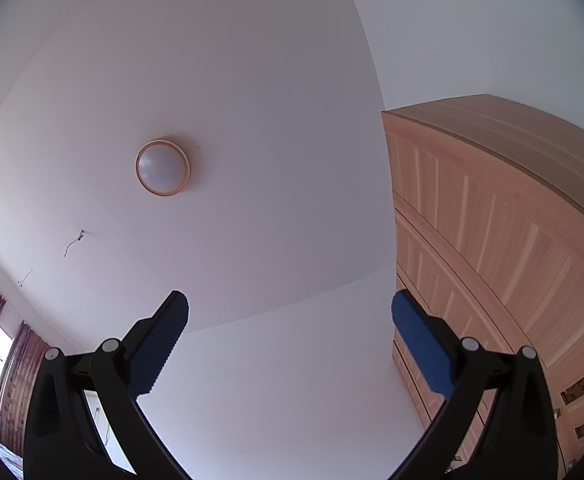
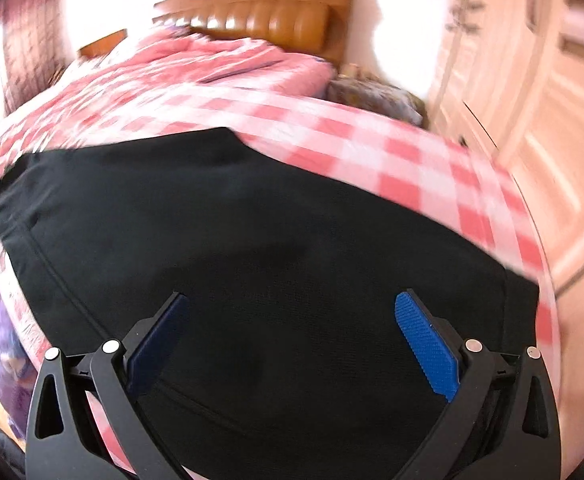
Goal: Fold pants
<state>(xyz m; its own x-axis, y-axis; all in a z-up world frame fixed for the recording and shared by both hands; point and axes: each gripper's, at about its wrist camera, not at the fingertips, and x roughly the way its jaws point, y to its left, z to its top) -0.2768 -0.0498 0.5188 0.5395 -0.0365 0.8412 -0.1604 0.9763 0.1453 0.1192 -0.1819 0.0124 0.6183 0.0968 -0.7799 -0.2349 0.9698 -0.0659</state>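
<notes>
Black pants [image 2: 252, 216] lie spread flat across a bed with a red and white checked cover [image 2: 391, 152]. My right gripper [image 2: 290, 308] hovers over the near part of the pants, open, with nothing between its blue pads. The right wrist view is blurred by motion. My left gripper [image 1: 290, 308] points up at the ceiling, open and empty; the pants do not show in the left wrist view.
A brown padded headboard [image 2: 276, 20] and a rumpled pink quilt [image 2: 212, 60] are at the bed's far end. A wooden wardrobe [image 1: 491, 220] stands on the right. A round ceiling lamp [image 1: 162, 167] is overhead. A purple plush thing [image 2: 0, 344] sits at left.
</notes>
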